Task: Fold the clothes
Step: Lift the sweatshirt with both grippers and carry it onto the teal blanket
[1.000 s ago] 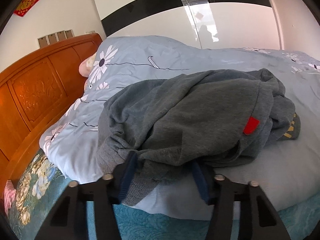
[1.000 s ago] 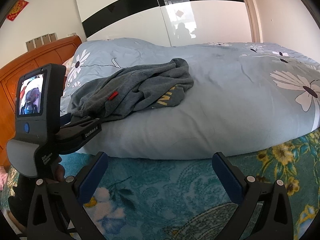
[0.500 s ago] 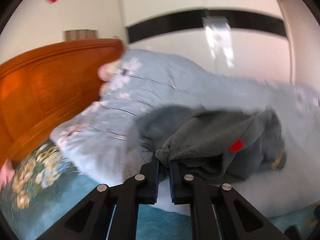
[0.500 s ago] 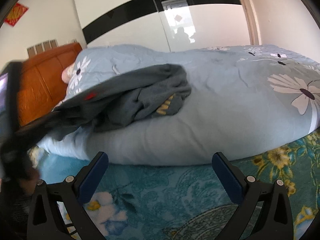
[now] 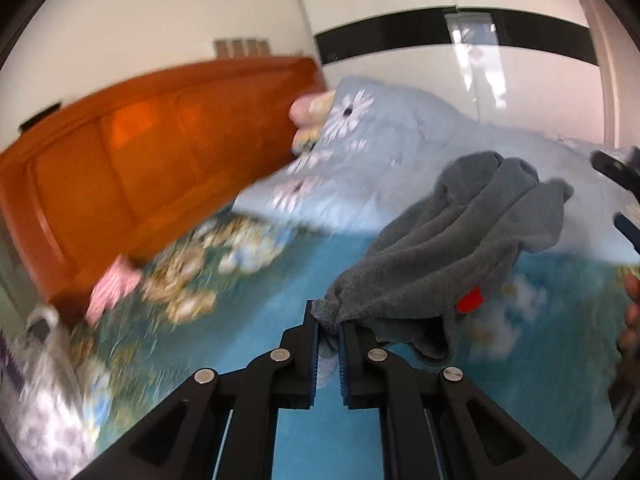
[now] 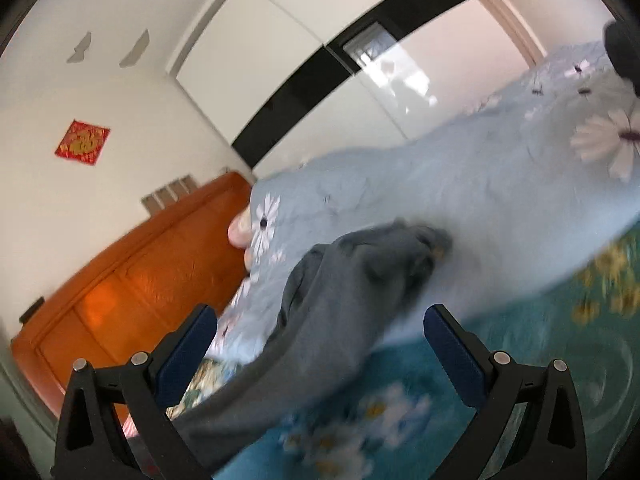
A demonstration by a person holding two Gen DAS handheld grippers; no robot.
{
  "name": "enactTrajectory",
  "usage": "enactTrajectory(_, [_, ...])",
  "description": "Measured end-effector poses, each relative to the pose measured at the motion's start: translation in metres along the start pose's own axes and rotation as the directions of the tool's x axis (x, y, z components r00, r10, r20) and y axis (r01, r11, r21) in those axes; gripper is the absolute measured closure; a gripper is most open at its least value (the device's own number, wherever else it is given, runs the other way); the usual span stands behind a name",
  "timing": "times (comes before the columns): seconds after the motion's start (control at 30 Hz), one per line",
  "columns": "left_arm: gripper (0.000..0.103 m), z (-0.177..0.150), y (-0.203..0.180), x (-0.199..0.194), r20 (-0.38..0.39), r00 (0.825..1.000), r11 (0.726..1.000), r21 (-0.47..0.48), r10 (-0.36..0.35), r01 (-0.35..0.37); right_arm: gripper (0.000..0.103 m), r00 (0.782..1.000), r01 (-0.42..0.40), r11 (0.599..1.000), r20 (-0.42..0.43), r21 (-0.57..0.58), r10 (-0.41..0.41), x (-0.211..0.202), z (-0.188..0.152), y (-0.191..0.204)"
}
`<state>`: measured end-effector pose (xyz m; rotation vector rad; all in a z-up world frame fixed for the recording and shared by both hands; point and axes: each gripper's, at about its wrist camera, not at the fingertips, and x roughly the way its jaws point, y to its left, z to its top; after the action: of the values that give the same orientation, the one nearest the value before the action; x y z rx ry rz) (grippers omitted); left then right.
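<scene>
Left tongs (image 5: 328, 334) are pinching a bunched edge of the grey sweatshirt (image 5: 452, 248), jaws nearly closed on the fabric. Right tongs (image 6: 320, 344) are gaping wide, holding nothing, with the garment stretching between their fingers. The sweatshirt is hanging off the bed's blue floral duvet (image 6: 500, 208), far end resting on it, near end raised over the teal bedspread (image 5: 280, 304). Fabric looks thick, soft and floppy, probably fairly heavy, sagging under its own weight. Best taken at a hem or shoulder seam, not mid-panel.
</scene>
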<state>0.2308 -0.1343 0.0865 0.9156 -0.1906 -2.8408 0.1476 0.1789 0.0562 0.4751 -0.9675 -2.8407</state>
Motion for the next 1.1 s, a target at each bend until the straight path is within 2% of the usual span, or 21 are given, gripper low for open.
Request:
enactTrajectory(0.1, [0.094, -0.036, 0.024, -0.026, -0.07, 0.997, 0.997, -0.07, -0.042, 0.038, 0.0, 0.992, 0.022, 0.997, -0.124, -0.077, -0.032, -0.012, -0.026, 0.014])
enactTrajectory(0.17, [0.094, -0.054, 0.021, -0.048, -0.085, 0.993, 0.996, -0.049, -0.082, 0.078, 0.0, 0.982, 0.019, 0.989, -0.184, -0.149, -0.047, -0.023, -0.036, 0.021])
enactTrajectory(0.27, [0.094, -0.063, -0.007, -0.083, -0.062, 0.982, 0.983, 0.017, -0.18, 0.181, 0.0, 0.965, 0.016, 0.964, -0.25, -0.266, -0.085, -0.046, -0.045, 0.028])
enactTrajectory(0.33, [0.094, -0.058, -0.032, -0.108, -0.035, 0.96, 0.959, 0.05, -0.278, 0.28, 0.0, 0.953, 0.022, 0.939, -0.275, -0.344, -0.123, -0.07, -0.049, 0.027])
enactTrajectory(0.4, [0.094, -0.053, -0.058, -0.132, -0.011, 0.925, 0.921, 0.085, -0.38, 0.379, 0.0, 0.948, 0.057, 0.918, -0.269, -0.392, -0.173, -0.099, -0.046, 0.021])
enactTrajectory(0.5, [0.094, -0.053, -0.098, -0.155, -0.01, 0.878, 0.866, 0.156, -0.479, 0.474, 0.0, 0.928, 0.161, 0.894, -0.244, -0.417, -0.281, -0.148, -0.03, -0.009])
enactTrajectory(0.57, [0.094, -0.058, -0.124, -0.153, -0.055, 0.853, 0.834, 0.187, -0.518, 0.519, 0.0, 0.905, 0.218, 0.883, -0.253, -0.416, -0.343, -0.171, -0.025, -0.029])
enactTrajectory(0.67, [0.093, -0.075, -0.154, -0.131, -0.159, 0.834, 0.809, 0.202, -0.529, 0.552, 0.0, 0.873, 0.269, 0.858, -0.266, -0.438, -0.409, -0.2, -0.024, -0.053])
enactTrajectory(0.77, [0.09, -0.09, -0.166, -0.122, -0.259, 0.794, 0.792, 0.141, -0.549, 0.594, 0.0, 0.825, 0.297, 0.821, -0.301, -0.487, -0.478, -0.207, -0.036, -0.066])
enactTrajectory(0.8, [0.089, -0.092, -0.165, -0.122, -0.279, 0.783, 0.789, 0.12, -0.556, 0.603, 0.0, 0.815, 0.293, 0.821, -0.32, -0.491, -0.482, -0.206, -0.04, -0.069])
enactTrajectory(0.83, [0.087, -0.092, -0.161, -0.123, -0.283, 0.777, 0.784, 0.115, -0.562, 0.609, 0.0, 0.816, 0.281, 0.833, -0.338, -0.477, -0.469, -0.206, -0.044, -0.07])
enactTrajectory(0.87, [0.085, -0.092, -0.157, -0.126, -0.284, 0.773, 0.779, 0.116, -0.568, 0.616, 0.0, 0.818, 0.267, 0.847, -0.356, -0.46, -0.451, -0.206, -0.047, -0.071])
enactTrajectory(0.93, [0.065, -0.089, -0.141, -0.131, -0.269, 0.769, 0.766, 0.141, -0.58, 0.627, 0.0, 0.823, 0.236, 0.879, -0.396, -0.415, -0.408, -0.203, -0.054, -0.072])
enactTrajectory(1.0, [0.052, -0.086, -0.121, -0.132, -0.239, 0.775, 0.764, 0.159, -0.585, 0.625, 0.0, 0.824, 0.199, 0.916, -0.447, -0.347, -0.348, -0.196, -0.062, -0.073])
enactTrajectory(1.1, [0.041, -0.072, -0.08, -0.108, -0.203, 0.824, 0.827, 0.097, -0.529, 0.554, 0.002, 0.825, 0.147, 0.959, -0.505, -0.241, -0.253, -0.187, -0.068, -0.073])
